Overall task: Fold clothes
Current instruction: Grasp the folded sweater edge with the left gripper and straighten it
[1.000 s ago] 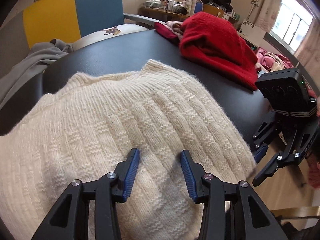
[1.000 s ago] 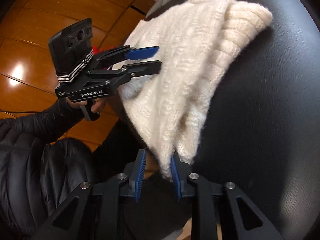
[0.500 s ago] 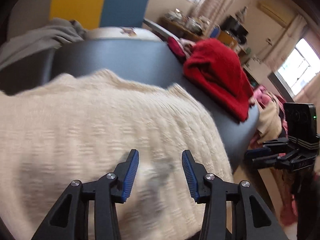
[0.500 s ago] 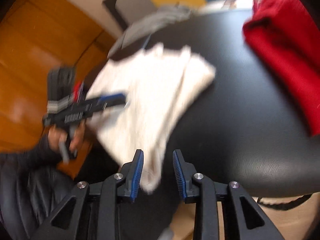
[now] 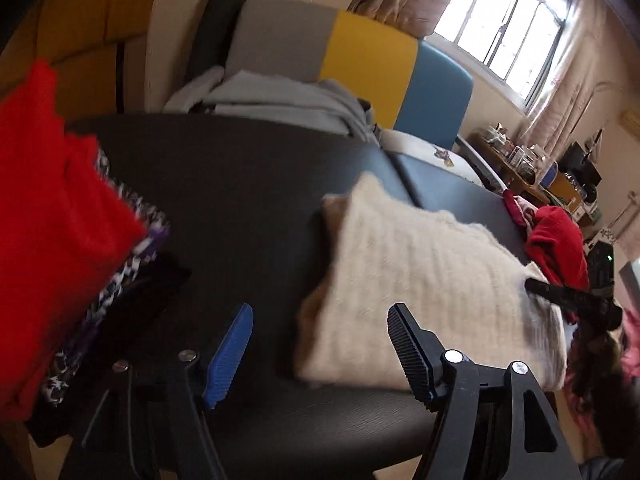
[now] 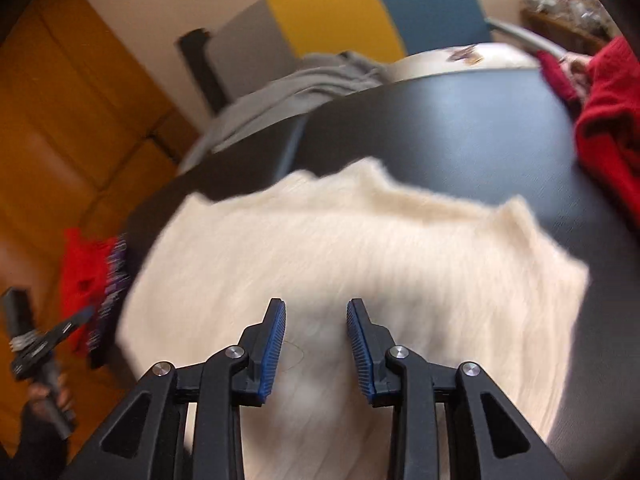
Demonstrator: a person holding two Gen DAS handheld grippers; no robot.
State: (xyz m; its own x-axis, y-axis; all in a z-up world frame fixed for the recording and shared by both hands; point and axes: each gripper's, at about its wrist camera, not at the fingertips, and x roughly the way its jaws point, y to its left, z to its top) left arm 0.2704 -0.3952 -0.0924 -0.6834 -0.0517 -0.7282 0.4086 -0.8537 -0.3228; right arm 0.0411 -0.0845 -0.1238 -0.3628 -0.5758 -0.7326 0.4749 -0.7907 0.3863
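Hovering above the cream sweater [image 6: 360, 264], the right gripper [image 6: 316, 340] has its blue pads spread with nothing between them – knit shows through the gap, but whether the tips touch the wool is lost in the blur. The sweater lies folded into a thick pad on the black tabletop [image 5: 240, 184], toward the near edge on the person's side, several layers stacked at its near-left corner. The left gripper [image 5: 320, 344] is spread wide too, empty, held low over bare tabletop just beside the sweater's left flank.

At the left edge sits the stack of folded garments [image 5: 56, 240], a red one on top with a purple-patterned layer peeping out beneath (looks like the finished pile). At the far right corner, the red knit heap [image 5: 556, 244] waits unfolded, and grey clothing [image 5: 280, 104] is draped on the chair beyond the far edge.

So the read – folding of this sweater looks finished or nearly so, and the step in hand is the release and reset. Next move, I'd judge, calls for both grippers to close on the near edge of the bundle, catching every layer, then slide or lift it toward the stack at the left without letting the fold spring open
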